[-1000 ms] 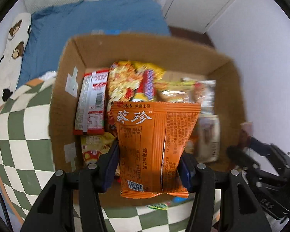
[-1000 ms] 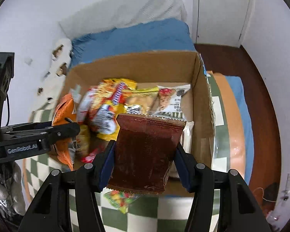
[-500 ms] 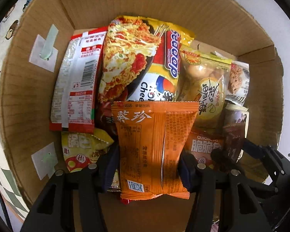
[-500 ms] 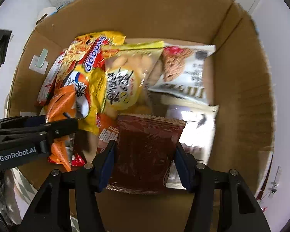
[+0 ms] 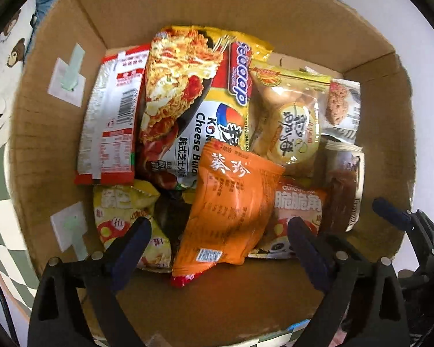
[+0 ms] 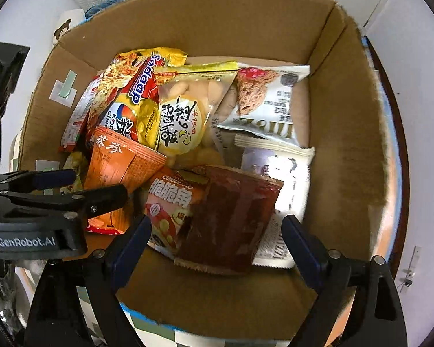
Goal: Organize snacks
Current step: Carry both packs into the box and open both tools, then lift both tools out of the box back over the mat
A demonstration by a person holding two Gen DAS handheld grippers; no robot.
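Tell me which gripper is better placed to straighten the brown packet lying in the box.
Right. The right gripper, jaws opening, hangs directly over the brown packet, which lies loose between its fingers. The left gripper straddles the orange packet instead.

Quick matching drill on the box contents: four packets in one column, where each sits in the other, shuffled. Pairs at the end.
Column 1
1. orange packet
2. brown packet
3. red-and-white packet
4. cookie packet

Column 2
A. far right corner of the box
B. against the box's left wall
C. between the spread fingers of the left hand-held gripper, untouched
D. between the spread fingers of the right hand-held gripper, untouched

Pairs: 1-C, 2-D, 3-B, 4-A
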